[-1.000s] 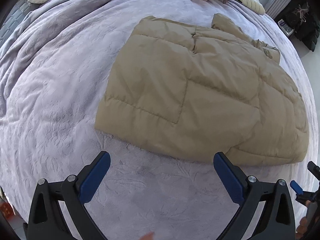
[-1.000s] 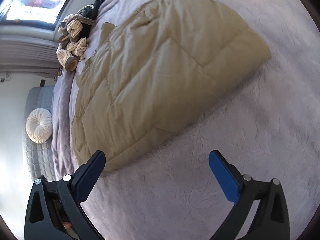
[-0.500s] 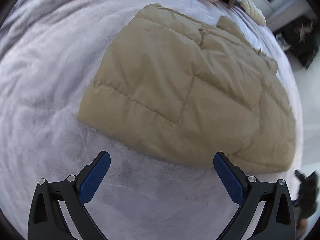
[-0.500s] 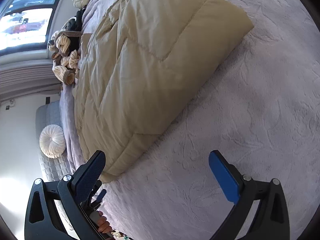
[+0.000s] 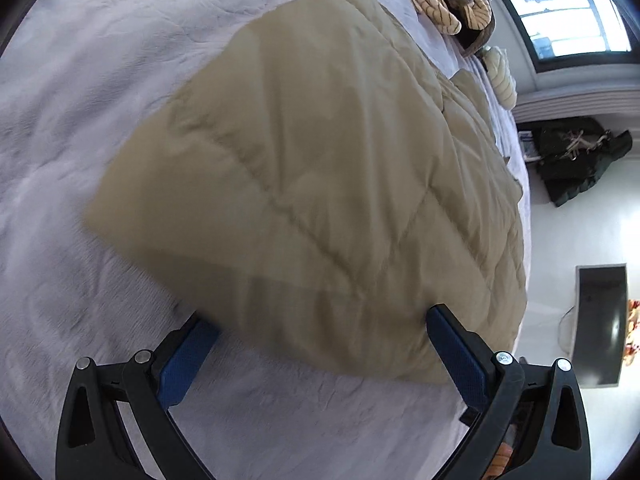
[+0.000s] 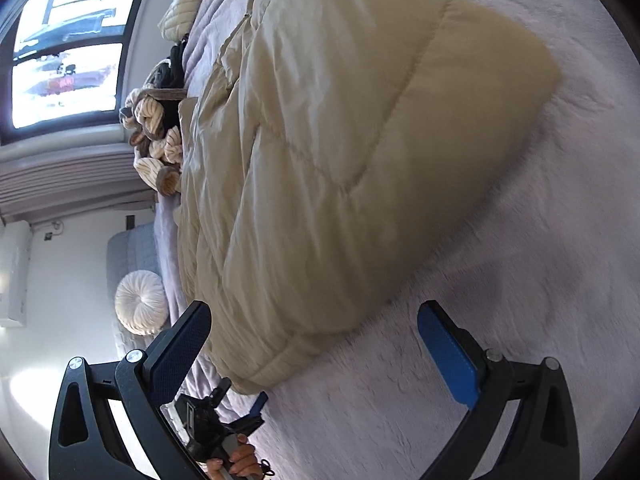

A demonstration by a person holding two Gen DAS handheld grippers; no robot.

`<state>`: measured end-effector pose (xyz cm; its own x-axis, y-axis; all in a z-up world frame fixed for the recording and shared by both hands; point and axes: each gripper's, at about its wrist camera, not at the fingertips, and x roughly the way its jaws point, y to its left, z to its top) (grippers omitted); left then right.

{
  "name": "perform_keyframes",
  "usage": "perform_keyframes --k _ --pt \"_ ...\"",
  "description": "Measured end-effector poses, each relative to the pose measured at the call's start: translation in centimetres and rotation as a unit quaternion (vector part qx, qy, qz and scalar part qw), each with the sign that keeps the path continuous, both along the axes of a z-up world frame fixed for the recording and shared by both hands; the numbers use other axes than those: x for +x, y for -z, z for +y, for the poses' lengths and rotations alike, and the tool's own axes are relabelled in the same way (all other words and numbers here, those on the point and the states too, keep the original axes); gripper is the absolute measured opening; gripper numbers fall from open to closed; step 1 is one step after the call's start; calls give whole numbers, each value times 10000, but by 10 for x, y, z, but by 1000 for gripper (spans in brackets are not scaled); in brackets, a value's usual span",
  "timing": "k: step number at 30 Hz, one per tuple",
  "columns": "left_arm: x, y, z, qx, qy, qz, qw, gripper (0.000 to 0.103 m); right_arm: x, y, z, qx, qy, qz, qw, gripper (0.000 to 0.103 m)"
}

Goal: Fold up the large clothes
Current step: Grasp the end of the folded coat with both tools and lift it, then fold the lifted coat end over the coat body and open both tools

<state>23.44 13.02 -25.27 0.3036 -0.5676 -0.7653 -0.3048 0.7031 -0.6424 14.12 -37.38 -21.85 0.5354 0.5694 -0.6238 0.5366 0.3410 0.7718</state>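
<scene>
both grippers have closed in on the tan jacket (image 5: 320,184), left gripper (image 5: 320,344) and right gripper (image 6: 316,344) spread wide, empty.

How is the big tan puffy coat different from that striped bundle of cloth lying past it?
The tan coat is plain, quilted and laid out in a broad flat fold; the striped bundle is cream with brown stripes, crumpled in a heap. The coat lies just before both open grippers; the bundle sits at its far end, near the window. Both rest on the lilac bedspread.
</scene>
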Motion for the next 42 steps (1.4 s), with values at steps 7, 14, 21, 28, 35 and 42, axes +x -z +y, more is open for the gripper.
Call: perform_keyframes --k 7,14,21,28,35,42 --pt "39 13 -5 -258 -198 -121 9994 103 29 18 -4 175 99 -238 9995 103" --pt "51 16 -8 -413 -343 -225 9983 43 47 33 -6 407 390 -273 9980 103" --pt "45 -12 -7 -564 -358 -651 9956 17 40 38 -11 834 607 -65 9946 41" --pt "9 -55 -1 -515 -402 -1087 9919 15 35 9 -10 863 285 -476 9947 22" --pt "-42 -84 8 -487 -132 -1118 9924 15 0 -21 -9 782 15 -550 9954 21" --pt "-118 -81 34 -612 229 -737 9951 15 -79 -31 13 801 103 -405 9959 21"
